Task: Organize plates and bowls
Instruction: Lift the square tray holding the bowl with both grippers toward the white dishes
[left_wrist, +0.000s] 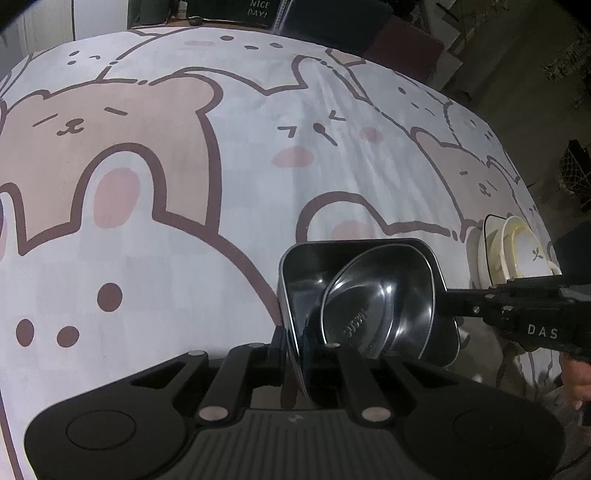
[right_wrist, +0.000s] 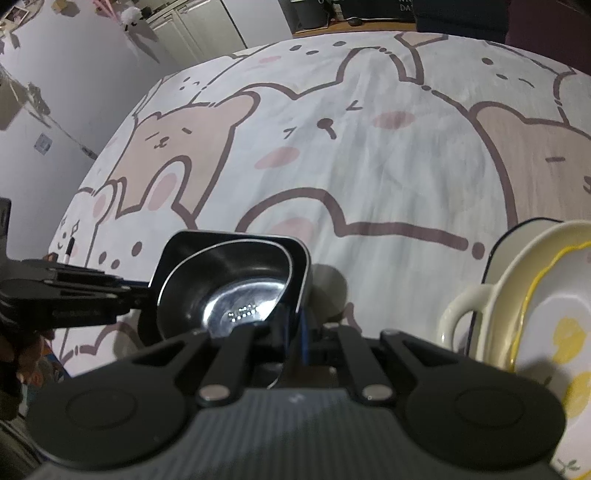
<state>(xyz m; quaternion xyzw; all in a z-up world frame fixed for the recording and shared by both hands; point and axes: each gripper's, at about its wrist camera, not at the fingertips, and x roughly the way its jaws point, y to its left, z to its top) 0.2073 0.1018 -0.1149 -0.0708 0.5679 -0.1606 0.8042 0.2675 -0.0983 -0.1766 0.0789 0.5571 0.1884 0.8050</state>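
A rectangular steel tray (left_wrist: 306, 266) holds a round steel bowl (left_wrist: 380, 310) nested inside it. My left gripper (left_wrist: 295, 354) is shut on the tray's near wall. My right gripper (right_wrist: 291, 332) is shut on the tray's opposite wall (right_wrist: 301, 280); it also shows in the left wrist view (left_wrist: 458, 306), reaching in from the right. The bowl (right_wrist: 236, 284) lies tilted in the tray (right_wrist: 177, 251). The tray is held between both grippers just above the cloth.
A stack of white ceramic dishes (right_wrist: 535, 302) with yellow rims and a handle stands at the right, also seen in the left wrist view (left_wrist: 513, 247). The bear-print cloth (left_wrist: 184, 184) covers the table. Dark chairs (left_wrist: 406, 44) stand behind it.
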